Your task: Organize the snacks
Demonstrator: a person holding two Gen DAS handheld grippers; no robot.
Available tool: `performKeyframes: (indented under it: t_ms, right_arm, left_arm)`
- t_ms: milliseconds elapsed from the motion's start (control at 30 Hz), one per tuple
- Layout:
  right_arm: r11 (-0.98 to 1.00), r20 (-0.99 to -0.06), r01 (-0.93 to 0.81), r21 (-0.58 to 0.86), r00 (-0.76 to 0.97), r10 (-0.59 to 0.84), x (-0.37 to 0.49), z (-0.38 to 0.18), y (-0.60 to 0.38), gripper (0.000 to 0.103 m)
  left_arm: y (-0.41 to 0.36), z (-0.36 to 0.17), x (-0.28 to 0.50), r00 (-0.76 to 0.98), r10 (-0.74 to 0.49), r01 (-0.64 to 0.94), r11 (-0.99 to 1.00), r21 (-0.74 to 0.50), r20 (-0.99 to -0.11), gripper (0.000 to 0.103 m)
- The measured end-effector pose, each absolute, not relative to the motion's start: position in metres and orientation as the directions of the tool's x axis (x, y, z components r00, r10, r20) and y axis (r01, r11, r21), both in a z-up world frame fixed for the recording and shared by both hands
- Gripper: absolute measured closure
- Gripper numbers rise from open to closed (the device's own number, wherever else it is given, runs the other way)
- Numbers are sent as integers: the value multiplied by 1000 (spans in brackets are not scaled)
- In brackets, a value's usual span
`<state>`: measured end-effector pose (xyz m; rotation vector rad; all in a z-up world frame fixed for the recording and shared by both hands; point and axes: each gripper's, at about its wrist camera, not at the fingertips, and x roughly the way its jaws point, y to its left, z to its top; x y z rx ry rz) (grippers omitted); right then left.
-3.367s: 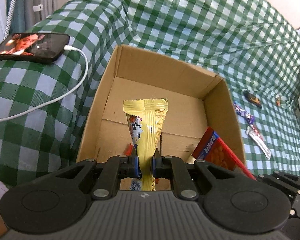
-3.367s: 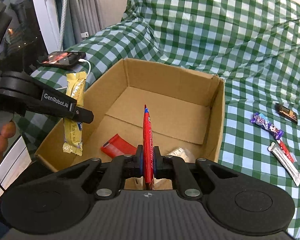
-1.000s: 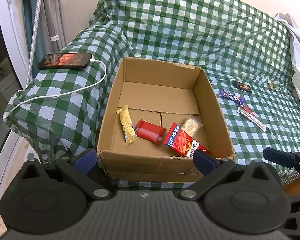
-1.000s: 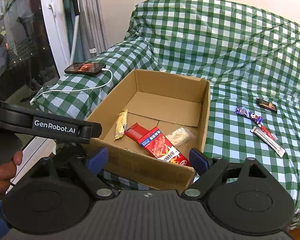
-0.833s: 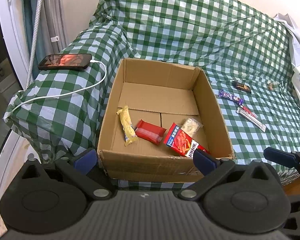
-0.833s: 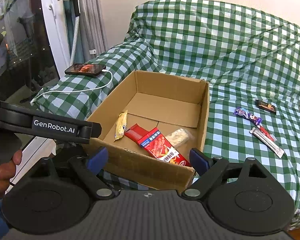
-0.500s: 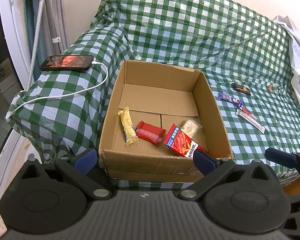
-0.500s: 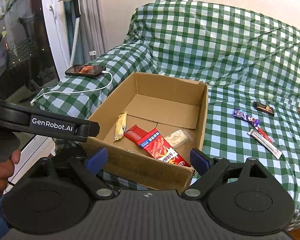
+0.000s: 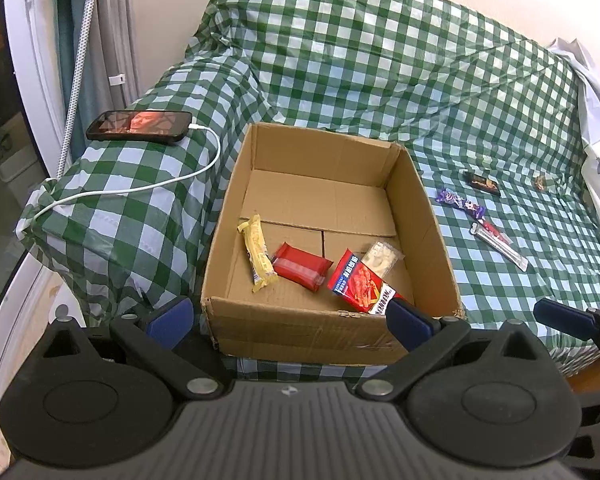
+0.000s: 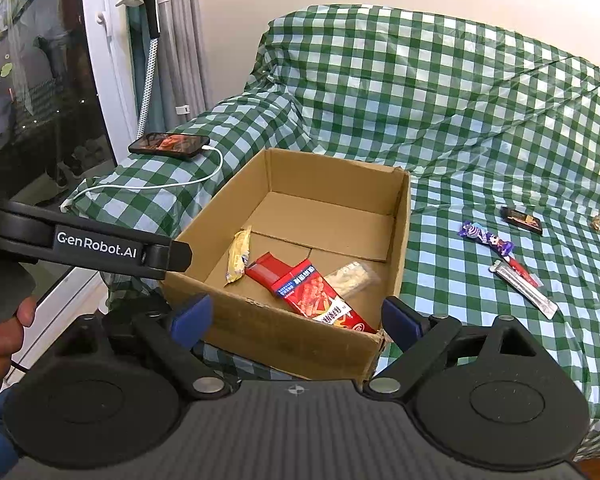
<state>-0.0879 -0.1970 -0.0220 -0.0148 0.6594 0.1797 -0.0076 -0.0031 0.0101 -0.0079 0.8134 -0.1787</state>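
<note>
Both grippers, left (image 9: 288, 318) and right (image 10: 296, 318), hold their fingers wide apart, empty. At frame center the box (image 9: 296, 330) holds 4 snacks.

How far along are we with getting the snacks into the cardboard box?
Done: four packets lie in the brown cardboard box: yellow bar, red wrapper, red-and-blue pack, pale clear bag. In hand: nothing; left gripper and right gripper are both open and empty. Left: purple wrapper, dark bar, silver and red sticks, small candy on the checkered cover.
</note>
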Motion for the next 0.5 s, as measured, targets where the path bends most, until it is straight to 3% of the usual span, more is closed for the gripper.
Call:
performKeyframes:
  t_ms: [500]
  right_arm:
    - [986, -622, -159, 50, 768, 156, -89, -26, -199, 10]
  left_arm:
    - [-5, 8, -9, 665, -162, 161, 984, -72, -729, 0]
